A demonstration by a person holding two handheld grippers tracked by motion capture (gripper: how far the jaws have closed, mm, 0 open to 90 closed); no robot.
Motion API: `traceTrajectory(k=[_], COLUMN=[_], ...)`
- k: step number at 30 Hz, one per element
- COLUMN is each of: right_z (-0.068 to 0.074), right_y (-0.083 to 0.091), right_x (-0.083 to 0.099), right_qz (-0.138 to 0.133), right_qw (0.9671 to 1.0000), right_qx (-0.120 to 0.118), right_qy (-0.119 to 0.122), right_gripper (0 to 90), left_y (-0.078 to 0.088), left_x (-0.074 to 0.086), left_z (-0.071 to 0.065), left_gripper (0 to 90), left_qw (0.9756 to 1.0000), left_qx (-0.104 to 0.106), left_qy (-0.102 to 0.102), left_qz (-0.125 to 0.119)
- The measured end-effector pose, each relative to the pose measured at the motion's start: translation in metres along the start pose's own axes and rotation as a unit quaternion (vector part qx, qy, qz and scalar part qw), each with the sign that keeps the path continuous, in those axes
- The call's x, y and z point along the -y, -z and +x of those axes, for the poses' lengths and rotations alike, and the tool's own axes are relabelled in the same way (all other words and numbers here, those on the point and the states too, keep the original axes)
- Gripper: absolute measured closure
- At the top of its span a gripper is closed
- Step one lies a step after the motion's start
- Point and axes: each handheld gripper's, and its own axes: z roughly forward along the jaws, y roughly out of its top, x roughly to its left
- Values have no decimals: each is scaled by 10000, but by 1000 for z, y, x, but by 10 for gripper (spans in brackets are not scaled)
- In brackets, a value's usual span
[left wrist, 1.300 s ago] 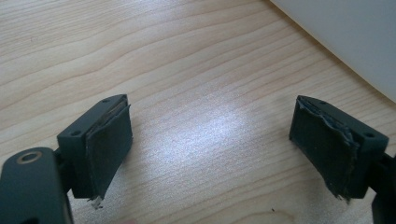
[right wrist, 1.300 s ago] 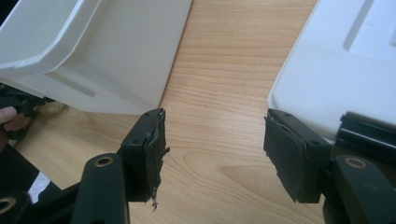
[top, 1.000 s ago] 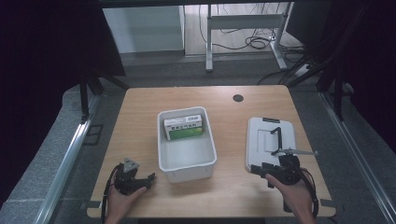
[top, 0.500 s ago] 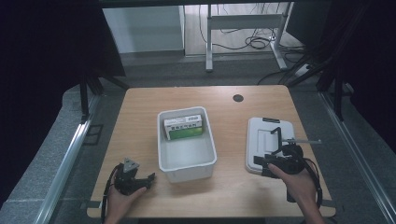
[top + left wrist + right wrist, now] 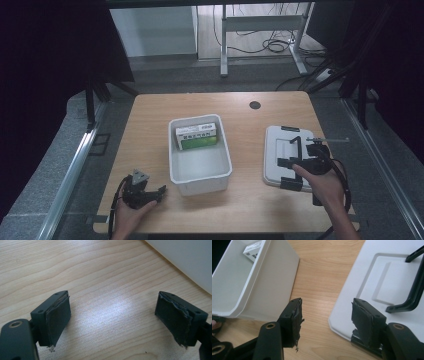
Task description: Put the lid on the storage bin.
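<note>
On the table, right side: white lid (image 5: 282,155) lying flat, black handle (image 5: 296,147) on top, black latches at its near and far ends; well apart from the white bin (image 5: 200,177) at centre.
Inside the bin: green-and-white box (image 5: 196,136) against the far wall, rest of the floor bare.
Right gripper (image 5: 295,162): jaws spread wide, hovering over the lid's near-left portion; in the right gripper view (image 5: 325,315) one pad above bare wood between bin and lid, the other above the lid's near corner, nothing pinched.
Left gripper (image 5: 150,192): low at the near-left of the table, just beside the bin's near-left corner; in the left gripper view (image 5: 112,317) pads spread, bare wood between them, bin wall (image 5: 185,260) at upper right.
Step in hand, as judged: taking hold of the lid to carry it over and close the bin.
Best grip: either straddle the lid's left edge with one pad under and one over, or move farther in and close across the handle bar; the handle likely gives a steadier, more level carry.
Approach: keep jaws wide until the chosen part sits fully between the pads, then close firmly.
Risk: thin edge slipping out, lid tilting or scraping along the wood.
Carry: lift level, clear the bin rim, line up the latches with the bin's short ends before lowering.
Left gripper's use: bracing the bin wall so the bin stays put.
</note>
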Motion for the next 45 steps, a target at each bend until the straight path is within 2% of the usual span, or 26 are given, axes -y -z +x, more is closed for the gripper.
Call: traceTrajectory(k=[14,29,40,45], right_z=[-15,-30,-46,-48], right_y=[-2,-7,-12,-15], right_x=[-19,-34,-49,-54], right_qz=[-9,183,328,444], right_qw=[9999,9992,9971,9958], right_qx=[117,305,515,635], right_qy=[-126,-208,-446,-490], right_gripper=[423,426,437,446], left_y=[0,0,0,0], left_x=[0,0,0,0], left_z=[0,0,0,0], left_gripper=[130,130,130,130], left_qw=[10000,10000,10000,10000], left_qx=[-2,-3,-3,-3], left_qy=[8,12,13,14], left_qz=[-7,-8,-5,-5])
